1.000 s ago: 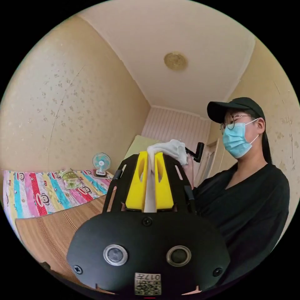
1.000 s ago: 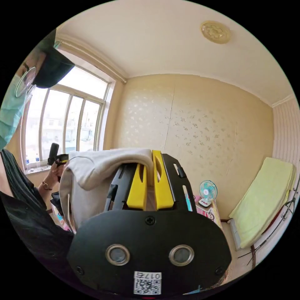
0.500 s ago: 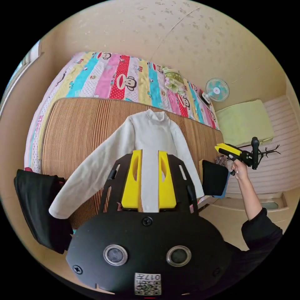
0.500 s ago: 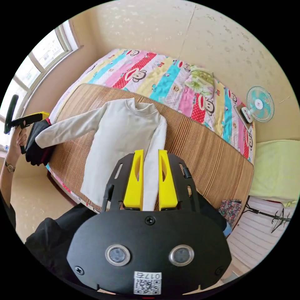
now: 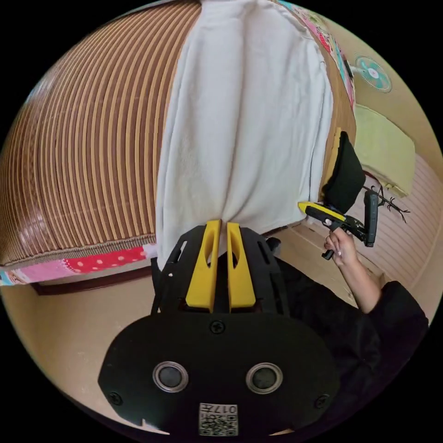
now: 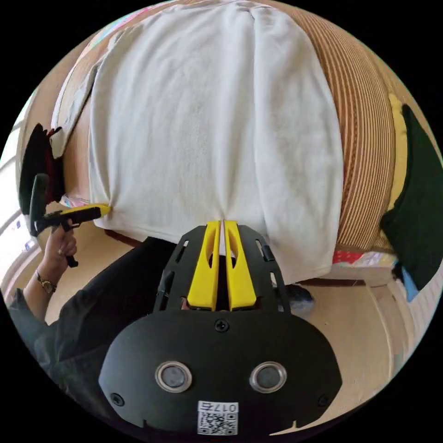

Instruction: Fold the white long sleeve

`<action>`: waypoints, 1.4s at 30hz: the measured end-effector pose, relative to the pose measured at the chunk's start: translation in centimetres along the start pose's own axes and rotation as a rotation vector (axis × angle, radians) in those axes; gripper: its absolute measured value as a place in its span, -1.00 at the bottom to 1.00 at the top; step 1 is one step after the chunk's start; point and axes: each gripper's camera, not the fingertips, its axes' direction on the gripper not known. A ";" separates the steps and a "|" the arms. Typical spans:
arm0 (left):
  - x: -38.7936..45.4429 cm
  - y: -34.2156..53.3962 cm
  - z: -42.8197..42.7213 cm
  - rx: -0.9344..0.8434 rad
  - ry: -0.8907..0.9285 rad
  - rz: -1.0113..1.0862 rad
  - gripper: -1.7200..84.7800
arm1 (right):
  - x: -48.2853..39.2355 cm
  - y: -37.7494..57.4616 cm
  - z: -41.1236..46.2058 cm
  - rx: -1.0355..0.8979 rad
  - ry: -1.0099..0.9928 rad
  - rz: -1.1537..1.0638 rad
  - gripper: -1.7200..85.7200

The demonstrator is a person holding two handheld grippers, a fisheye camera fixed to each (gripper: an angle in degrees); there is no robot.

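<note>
The white long sleeve shirt (image 5: 244,115) lies flat on a brown striped mat (image 5: 87,152), its hem hanging a little over the bed's near edge. My left gripper (image 5: 221,224) is shut on the hem, and the cloth puckers at its tips. The right gripper (image 5: 308,207), held in a hand, meets the hem's right corner. In the right gripper view the shirt (image 6: 207,115) spreads wide, and my right gripper (image 6: 222,224) is shut on its hem. Over at the hem's left corner, the left gripper (image 6: 102,209) touches the cloth.
Black cloth hangs off the mat's end (image 5: 345,177), (image 6: 415,203), and another dark item sits at the other end (image 6: 34,157). A patterned sheet (image 5: 92,265) edges the bed above the floor (image 6: 360,332). A small fan (image 5: 373,74) and a pale green mattress (image 5: 383,147) stand beyond.
Both grippers came down from high above the bed to the shirt's hem. Their jaws, open half a second ago, are now shut on the hem.
</note>
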 end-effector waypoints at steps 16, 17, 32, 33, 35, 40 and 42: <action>-10.9 12.5 -21.9 0.150 0.079 -0.232 -0.84 | 27.3 15.7 -1.2 0.419 -0.715 0.781 -0.81; -10.8 12.7 -22.7 0.161 0.080 -0.216 -0.84 | 27.4 16.2 -2.5 0.450 -0.698 0.759 -0.83; -16.0 15.5 -37.3 0.429 0.318 -0.198 -0.78 | 24.2 16.3 -43.3 1.115 -0.146 0.129 -0.89; -16.4 15.9 -37.5 0.430 0.325 -0.200 -0.77 | 21.4 14.4 -42.7 1.083 -0.160 0.064 -0.89; -17.1 16.6 -37.8 0.444 0.347 -0.218 -0.76 | 16.0 11.6 -40.6 1.049 -0.204 -0.046 -0.88; -19.8 17.9 -39.1 0.574 0.460 -0.338 -0.68 | -0.2 2.2 -27.5 0.800 -0.517 -0.338 -0.88; -21.0 17.8 -39.5 0.638 0.501 -0.402 -0.64 | -3.6 -0.8 -21.6 0.569 -0.599 -0.338 -0.88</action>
